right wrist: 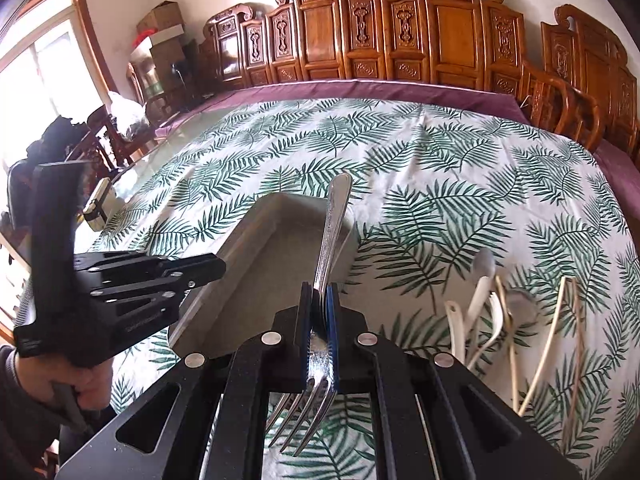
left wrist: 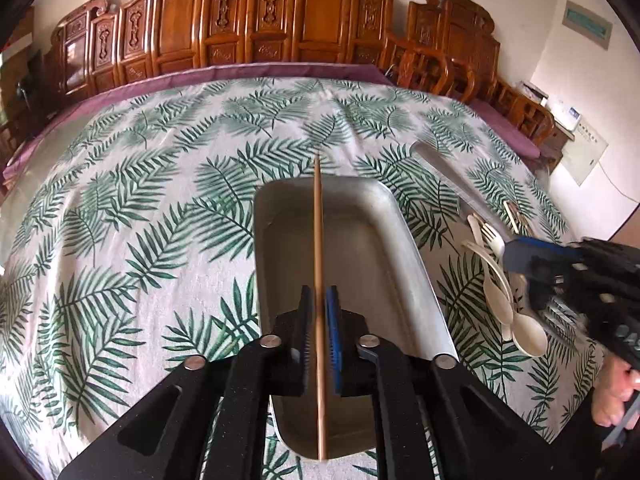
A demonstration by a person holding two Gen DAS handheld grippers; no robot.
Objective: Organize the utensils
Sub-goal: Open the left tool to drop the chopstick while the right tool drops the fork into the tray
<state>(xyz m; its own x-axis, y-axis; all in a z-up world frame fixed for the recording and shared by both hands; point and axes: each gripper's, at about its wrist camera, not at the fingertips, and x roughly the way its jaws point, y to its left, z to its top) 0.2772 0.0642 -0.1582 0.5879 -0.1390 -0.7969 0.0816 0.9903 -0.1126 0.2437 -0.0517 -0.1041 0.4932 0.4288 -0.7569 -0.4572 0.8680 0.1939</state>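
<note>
So right up close, the left gripper (left wrist: 317, 308) has its jaws pinching 1 wooden chopstick (left wrist: 318, 240) near its middle, and the stick runs straight ahead along the line the jaws point. It hangs directly over the metal tray (left wrist: 360, 240), its long axis lined up with the tray's long side, near end over the tray's near rim and far tip just past the far rim. My guess is the drop only needs that alignment held, since the tray looks barely long enough.

The right gripper (right wrist: 319, 312) is pressed shut on a steel fork (right wrist: 326, 264), tines pointing back at the camera and handle sticking up and forward. From there the tray (right wrist: 256, 264) sits ahead and left, so the left hand is clearly the nearer one.

Further out on the leafy tabletop (right wrist: 440, 168), right of the tray, lies the unsorted pile: cream plastic spoons (left wrist: 528, 332) and more chopsticks (right wrist: 560, 340).

Writing: faint lettering on each gripper body, too blurred to read.
</note>
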